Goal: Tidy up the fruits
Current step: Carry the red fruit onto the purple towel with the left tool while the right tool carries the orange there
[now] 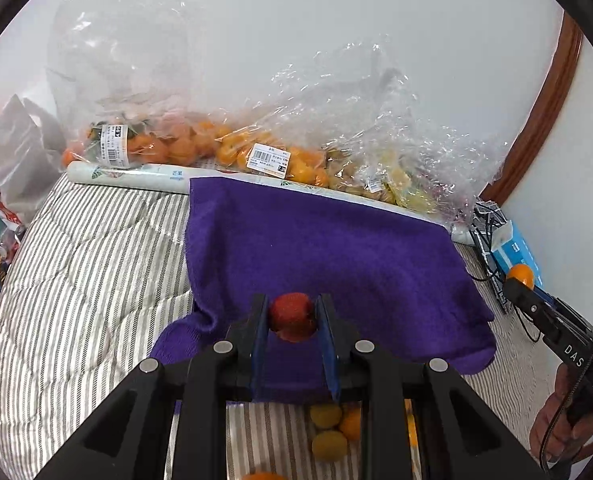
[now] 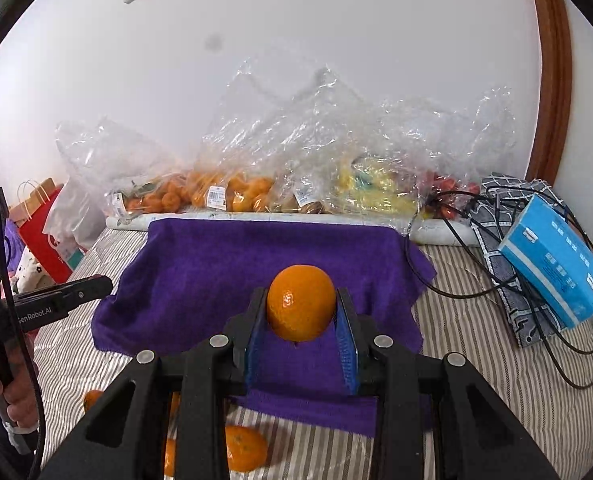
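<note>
My left gripper (image 1: 292, 316) is shut on a small red fruit (image 1: 291, 312) and holds it above the near edge of a purple towel (image 1: 316, 248). My right gripper (image 2: 301, 312) is shut on an orange mandarin (image 2: 300, 300) and holds it above the same towel (image 2: 256, 264). The right gripper with its mandarin (image 1: 521, 274) shows at the right in the left wrist view. The left gripper's finger (image 2: 66, 294) shows at the left in the right wrist view. Loose yellow and orange fruits (image 1: 328, 432) lie on the striped bedding below the left gripper, and loose mandarins (image 2: 244, 446) lie below the right one.
Clear plastic bags of mandarins (image 1: 176, 144), yellow fruit (image 2: 376, 188) and red fruit (image 2: 452, 192) line the wall behind a white roll (image 1: 136, 176). A blue box (image 2: 552, 264) and black cables (image 2: 476, 264) lie at the right. A red paper bag (image 2: 44, 232) stands at the left.
</note>
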Tool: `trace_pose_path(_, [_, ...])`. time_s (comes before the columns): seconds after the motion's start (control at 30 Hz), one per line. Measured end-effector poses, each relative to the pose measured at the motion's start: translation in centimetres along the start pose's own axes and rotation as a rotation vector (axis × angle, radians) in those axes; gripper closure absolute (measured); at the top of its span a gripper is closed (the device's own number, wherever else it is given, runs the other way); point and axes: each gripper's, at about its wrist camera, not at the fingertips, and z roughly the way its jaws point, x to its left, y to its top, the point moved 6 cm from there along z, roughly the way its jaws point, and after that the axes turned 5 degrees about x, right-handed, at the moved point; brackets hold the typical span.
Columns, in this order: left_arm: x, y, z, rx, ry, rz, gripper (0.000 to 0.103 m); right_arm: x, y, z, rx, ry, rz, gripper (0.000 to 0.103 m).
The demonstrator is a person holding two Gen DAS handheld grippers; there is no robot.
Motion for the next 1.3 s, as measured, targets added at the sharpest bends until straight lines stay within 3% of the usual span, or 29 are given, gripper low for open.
trace_pose_path(0.43, [0.7, 0.5, 3.2, 0.042, 0.005, -0.024, 0.08, -0.9, 0.6, 3.6, 0.032, 0.002, 0.017, 0.07])
trace_pose_path(1.3, [1.1, -0.2, 7.0, 0.113, 0.006, -0.024, 0.08, -1.9, -1.3, 8.2, 0.144, -0.006, 0.027, 0.07])
